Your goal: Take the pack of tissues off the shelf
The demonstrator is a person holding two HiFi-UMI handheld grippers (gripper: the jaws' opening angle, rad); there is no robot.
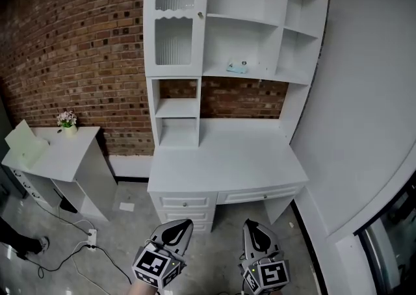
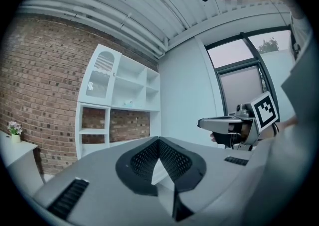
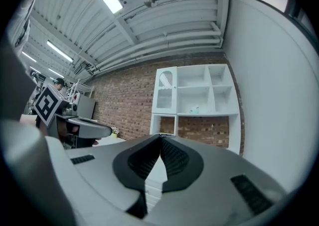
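The pack of tissues (image 1: 237, 66), small and pale blue-green, lies on the middle shelf of the white hutch (image 1: 260, 24) above the desk (image 1: 221, 164). It also shows far off as the tissue pack (image 2: 128, 103) in the left gripper view and the tissue pack (image 3: 195, 110) in the right gripper view. My left gripper (image 1: 185, 223) and right gripper (image 1: 250, 224) hang low in front of the desk, well short of the shelf. Both are shut with nothing between their jaws. The left gripper's tips (image 2: 158, 140) and the right gripper's tips (image 3: 160, 138) meet in a point.
A glass-fronted cabinet door (image 1: 174, 21) closes the hutch's left column. Drawers (image 1: 188, 203) sit under the desktop. A white side table (image 1: 62, 154) at the left carries a flower pot (image 1: 66, 120) and a white box (image 1: 26, 144). Cables (image 1: 78, 238) lie on the floor. A plain wall (image 1: 364, 92) runs along the right.
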